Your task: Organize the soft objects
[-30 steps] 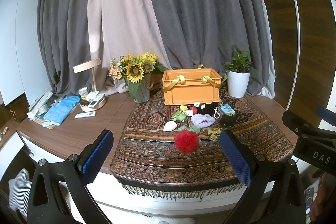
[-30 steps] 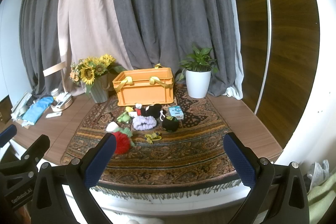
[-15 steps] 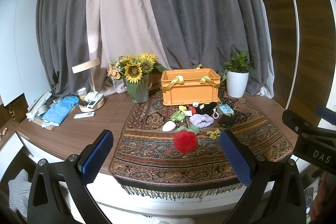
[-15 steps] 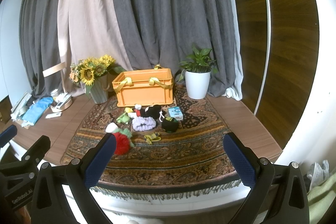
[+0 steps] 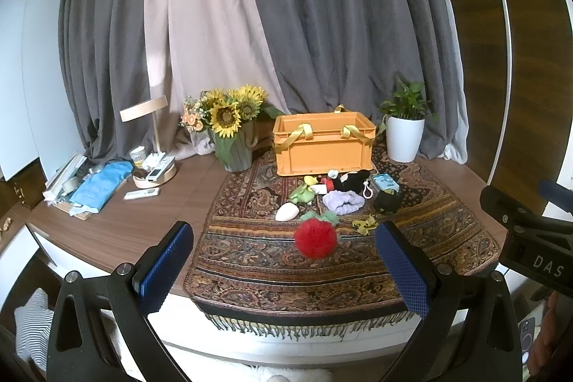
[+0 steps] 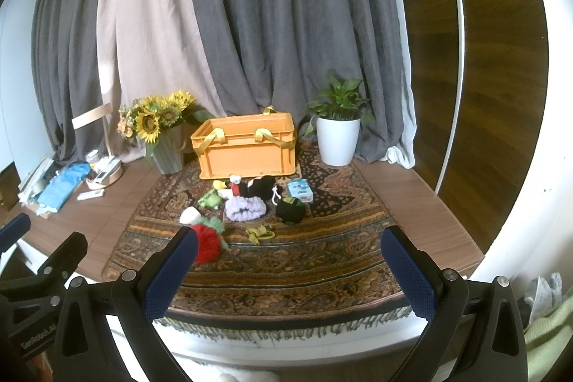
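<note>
Left wrist view: the left claw [image 5: 284,269] hangs released, holding nothing, short of the worktop [image 5: 143,221] edge. Ahead of it, on a patterned rug [image 5: 322,271], lies a red pompom [image 5: 316,237], nearest between the fingers. Beyond sit a white pebble-shaped toy [image 5: 286,212], a green plush [image 5: 301,194], a lilac scrunchie [image 5: 342,202] and a black pouch [image 5: 387,202]. Farther still stands an orange crate [image 5: 324,149], likely the place meant for them.

Right wrist view: the right claw [image 6: 286,274] is also released and empty, well back from the soft things. The pompom [image 6: 207,244] shows just beyond its left finger, the crate [image 6: 247,149] straight ahead and far. Both claws seem poised to begin collecting.
</note>
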Tool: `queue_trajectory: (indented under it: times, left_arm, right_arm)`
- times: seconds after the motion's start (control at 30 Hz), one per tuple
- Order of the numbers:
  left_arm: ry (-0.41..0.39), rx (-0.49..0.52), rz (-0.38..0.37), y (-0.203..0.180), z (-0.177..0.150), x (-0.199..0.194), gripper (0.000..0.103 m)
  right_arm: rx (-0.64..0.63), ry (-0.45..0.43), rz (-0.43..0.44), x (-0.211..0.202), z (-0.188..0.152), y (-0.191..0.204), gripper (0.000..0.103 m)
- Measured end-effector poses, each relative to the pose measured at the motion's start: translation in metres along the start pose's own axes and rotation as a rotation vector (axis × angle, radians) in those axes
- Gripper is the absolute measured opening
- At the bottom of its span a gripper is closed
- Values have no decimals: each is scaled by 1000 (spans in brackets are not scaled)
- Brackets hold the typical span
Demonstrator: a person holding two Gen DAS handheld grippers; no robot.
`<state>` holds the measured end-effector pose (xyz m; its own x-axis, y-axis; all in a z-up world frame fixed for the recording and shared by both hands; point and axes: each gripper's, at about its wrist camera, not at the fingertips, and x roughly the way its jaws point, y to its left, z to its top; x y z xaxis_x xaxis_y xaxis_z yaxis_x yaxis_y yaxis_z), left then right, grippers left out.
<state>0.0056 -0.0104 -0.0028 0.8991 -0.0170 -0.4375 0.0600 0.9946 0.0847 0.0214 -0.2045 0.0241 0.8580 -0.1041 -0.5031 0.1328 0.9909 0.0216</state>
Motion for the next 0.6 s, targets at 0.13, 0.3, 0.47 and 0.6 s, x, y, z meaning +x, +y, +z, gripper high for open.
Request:
queue_trajectory:
  times: [0.13,0.3,0.47,0.6]
  left_arm:
    - [27,9,2,0,-1,12,103]
    - [72,16,-18,2,-5,35,103]
    - [117,38,-60,3,-11,63,103]
    - [138,64,-94,5,-12,89,103]
  right_arm:
    - [-6,10,7,10,-1,2,102]
    - [-1,41,30,31,-5,4,102]
    - [-12,60,40,54,-6,12,102]
    - [1,108,52,83,-7,18,102]
